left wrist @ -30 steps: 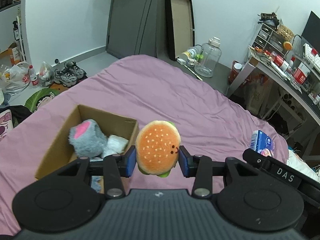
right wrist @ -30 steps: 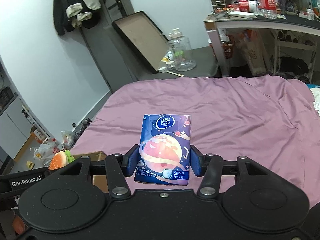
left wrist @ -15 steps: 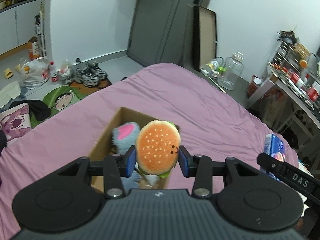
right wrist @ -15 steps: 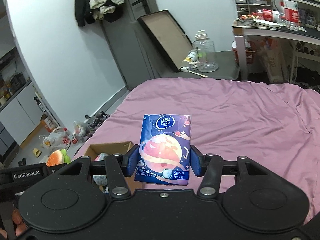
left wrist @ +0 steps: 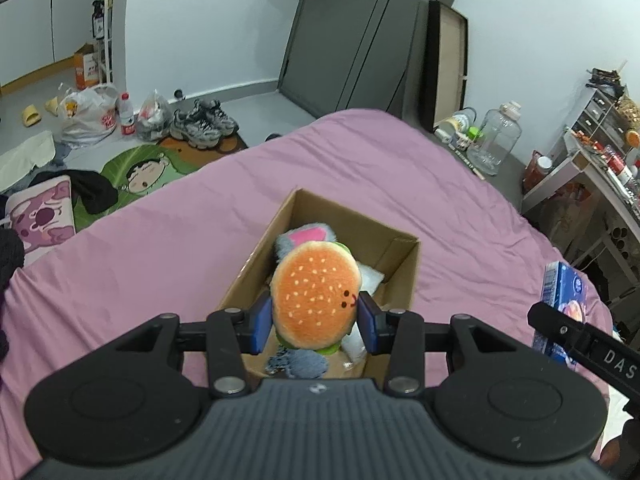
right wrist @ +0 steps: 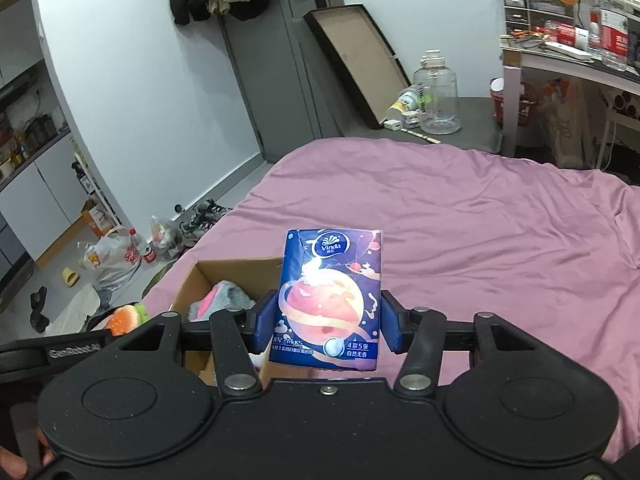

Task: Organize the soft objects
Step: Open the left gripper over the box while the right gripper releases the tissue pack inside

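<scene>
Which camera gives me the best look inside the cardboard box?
Left wrist: the cardboard box lies open below, though the burger plush covers part of the contents. Right wrist catches only its left end, behind the tissue pack.

"Vinda", "Mars", "4层5张" on tissue pack (right wrist: 329, 300); "DAS" on right hand-held gripper (left wrist: 592, 350).

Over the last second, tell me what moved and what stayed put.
The left hand-held gripper carried the burger plush over the cardboard box; the right hand-held gripper brought the Vinda tissue pack closer to it. Both grips unchanged; the grey-and-pink plush stayed inside.
</scene>
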{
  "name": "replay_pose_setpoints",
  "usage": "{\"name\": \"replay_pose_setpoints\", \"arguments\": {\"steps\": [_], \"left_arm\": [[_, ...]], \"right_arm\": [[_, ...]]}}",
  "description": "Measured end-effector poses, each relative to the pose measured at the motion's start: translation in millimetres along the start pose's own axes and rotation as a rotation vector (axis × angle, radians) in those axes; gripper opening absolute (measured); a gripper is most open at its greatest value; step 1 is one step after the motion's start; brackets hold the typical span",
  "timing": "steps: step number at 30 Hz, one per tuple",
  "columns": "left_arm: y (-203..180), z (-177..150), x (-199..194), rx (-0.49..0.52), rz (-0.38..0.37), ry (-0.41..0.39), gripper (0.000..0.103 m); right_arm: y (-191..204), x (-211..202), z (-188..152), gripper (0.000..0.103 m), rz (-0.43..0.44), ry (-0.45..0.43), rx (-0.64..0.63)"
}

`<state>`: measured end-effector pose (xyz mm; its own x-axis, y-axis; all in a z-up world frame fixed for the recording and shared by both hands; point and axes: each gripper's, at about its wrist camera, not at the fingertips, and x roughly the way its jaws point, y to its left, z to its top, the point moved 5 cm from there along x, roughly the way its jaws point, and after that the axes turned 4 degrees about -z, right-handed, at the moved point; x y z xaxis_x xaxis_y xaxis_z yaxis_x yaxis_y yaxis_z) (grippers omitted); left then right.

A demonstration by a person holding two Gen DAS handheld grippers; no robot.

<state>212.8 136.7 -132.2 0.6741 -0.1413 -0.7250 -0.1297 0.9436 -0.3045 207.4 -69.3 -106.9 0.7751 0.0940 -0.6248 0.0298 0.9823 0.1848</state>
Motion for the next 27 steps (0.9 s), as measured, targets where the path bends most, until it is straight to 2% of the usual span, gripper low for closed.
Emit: {"name": "replay_pose_setpoints", "arguments": {"steps": [9,13,18,20,27], "left_arm": [[22.3,-9.6,23.5,-0.044,-0.010,0.053,0.042],[26.4,-10.6,28.3,-0.051,-0.006,0.053,0.046],[35.9,-13.4,34.8,-0.079,-0.018,0.073,0.057],[39.9,-12.3,34.5,-0.095,-0.004,0.068,0.073],[41.9,-8.1,29.0,-0.105,0.008,0.044,0.077]], "right_arm": [[22.0,13.4,-9.5,0.051,0.021,0.024,-0.032],[30.7,19.0,-14.0,0.051,0.040,0.036,-0.036],[43.8,29.7,-20.9,0.051,0.070,0.070,-0.035],[48.0,33.3,-24.5,0.052,0.077,0.087,-0.032],[54.1,36.4,-28.2,0.052,0.108,0.115,-0.014]]}}
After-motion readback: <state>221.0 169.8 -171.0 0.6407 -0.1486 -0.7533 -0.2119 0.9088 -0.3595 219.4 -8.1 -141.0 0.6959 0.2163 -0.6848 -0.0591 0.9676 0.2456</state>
